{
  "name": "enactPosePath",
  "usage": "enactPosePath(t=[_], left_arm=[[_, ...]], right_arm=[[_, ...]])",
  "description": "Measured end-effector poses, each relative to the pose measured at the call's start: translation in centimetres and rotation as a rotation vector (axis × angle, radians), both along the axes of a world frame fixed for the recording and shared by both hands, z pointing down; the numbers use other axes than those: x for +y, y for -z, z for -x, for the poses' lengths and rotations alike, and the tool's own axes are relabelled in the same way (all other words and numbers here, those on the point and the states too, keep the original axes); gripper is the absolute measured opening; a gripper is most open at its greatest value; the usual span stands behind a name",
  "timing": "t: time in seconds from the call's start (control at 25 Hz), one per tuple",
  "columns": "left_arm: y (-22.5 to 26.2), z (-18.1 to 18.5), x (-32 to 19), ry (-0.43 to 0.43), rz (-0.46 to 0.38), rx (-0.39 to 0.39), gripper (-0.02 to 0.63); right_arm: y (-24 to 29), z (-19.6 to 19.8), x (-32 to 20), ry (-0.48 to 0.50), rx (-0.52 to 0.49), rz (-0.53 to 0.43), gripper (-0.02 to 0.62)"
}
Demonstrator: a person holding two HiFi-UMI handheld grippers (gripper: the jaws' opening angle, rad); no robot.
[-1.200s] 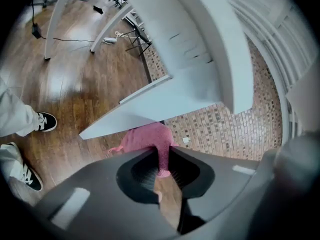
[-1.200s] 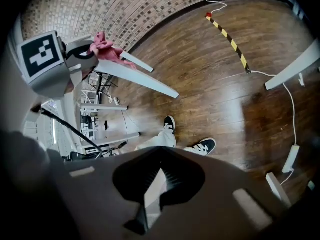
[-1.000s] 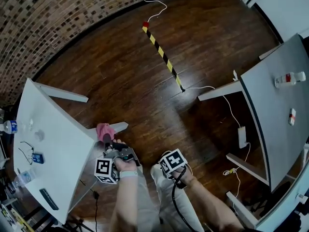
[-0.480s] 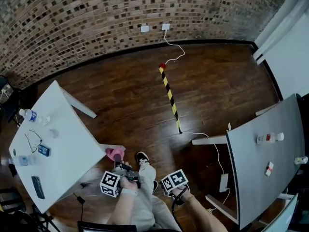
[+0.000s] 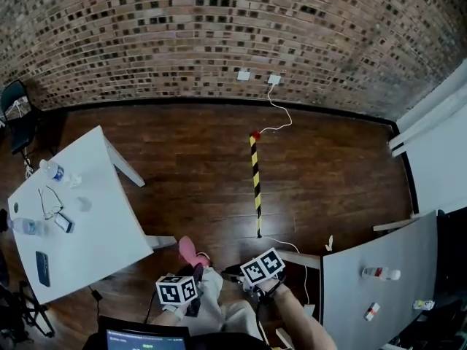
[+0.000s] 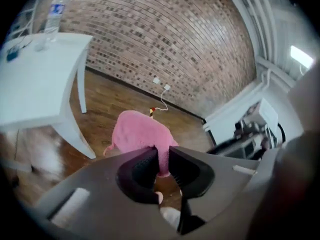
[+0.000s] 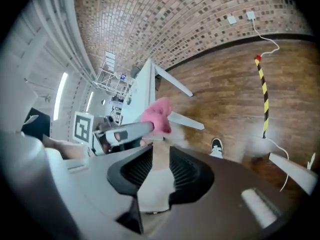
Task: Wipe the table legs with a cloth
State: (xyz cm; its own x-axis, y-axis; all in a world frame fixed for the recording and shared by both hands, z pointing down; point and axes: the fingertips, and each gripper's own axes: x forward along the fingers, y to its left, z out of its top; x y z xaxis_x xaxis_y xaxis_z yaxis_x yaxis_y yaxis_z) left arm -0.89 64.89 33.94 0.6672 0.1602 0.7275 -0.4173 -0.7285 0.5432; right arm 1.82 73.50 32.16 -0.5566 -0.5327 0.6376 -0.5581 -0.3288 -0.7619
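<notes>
**Left gripper** (image 6: pixel 161 156): jaws closed on a pink cloth (image 6: pixel 139 133), which bunches out beyond the tips.

**Right gripper** (image 7: pixel 161 158): jaws apart, having just been opening, with nothing between them. Only the person's trouser leg (image 7: pixel 150 194) shows behind the gap.

In the head view both grippers sit at the near edge, the left one just left of the right.

**Cloth and table:** the cloth is held off the floor just right of the near leg (image 5: pixel 162 241) of the white table (image 5: pixel 80 224), close to it but apart from it. A 2nd leg (image 5: pixel 125 168) slants out at the table's far side. On the tabletop lie a bottle (image 5: pixel 51 170), glasses (image 5: pixel 49 201) and a phone (image 5: pixel 42 267).

**Surroundings:**
- a wood floor (image 5: pixel 197 166)
- a black-and-yellow strip (image 5: pixel 255 184) running from far to near
- a brick wall (image 5: pixel 219 35) at the far side
- a 2nd table (image 5: pixel 379 283) at the near right
</notes>
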Motion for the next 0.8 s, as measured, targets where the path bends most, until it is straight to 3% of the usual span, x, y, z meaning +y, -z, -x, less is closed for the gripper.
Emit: enactPosePath(t=[0.16, 0.36, 0.48, 0.6, 0.8], left_arm=[[1.6, -1.2, 2.2, -0.218, -0.113, -0.064, 0.048], [3.6, -3.4, 4.6, -0.363, -0.198, -0.101, 0.048], [3.7, -4.5, 4.5, -0.388, -0.237, -0.126, 0.049], [3.3, -5.2, 3.4, -0.378, -0.247, -0.154, 0.051], [4.3, -8.1, 1.8, -0.381, -0.255, -0.18, 0.054]], right_arm=[[2.3, -3.0, -3.2, 0.019, -0.017, -0.04, 0.164], [2.7, -2.5, -5.6, 0.121, -0.108, -0.003, 0.202], [1.9, -2.5, -6.5, 0.16, -0.156, 0.055, 0.179], [2.0, -3.0, -7.9, 0.197, -0.188, 0.057, 0.097], [3.0, -6.0, -10.1, 0.222, -0.229, 0.047, 0.075]])
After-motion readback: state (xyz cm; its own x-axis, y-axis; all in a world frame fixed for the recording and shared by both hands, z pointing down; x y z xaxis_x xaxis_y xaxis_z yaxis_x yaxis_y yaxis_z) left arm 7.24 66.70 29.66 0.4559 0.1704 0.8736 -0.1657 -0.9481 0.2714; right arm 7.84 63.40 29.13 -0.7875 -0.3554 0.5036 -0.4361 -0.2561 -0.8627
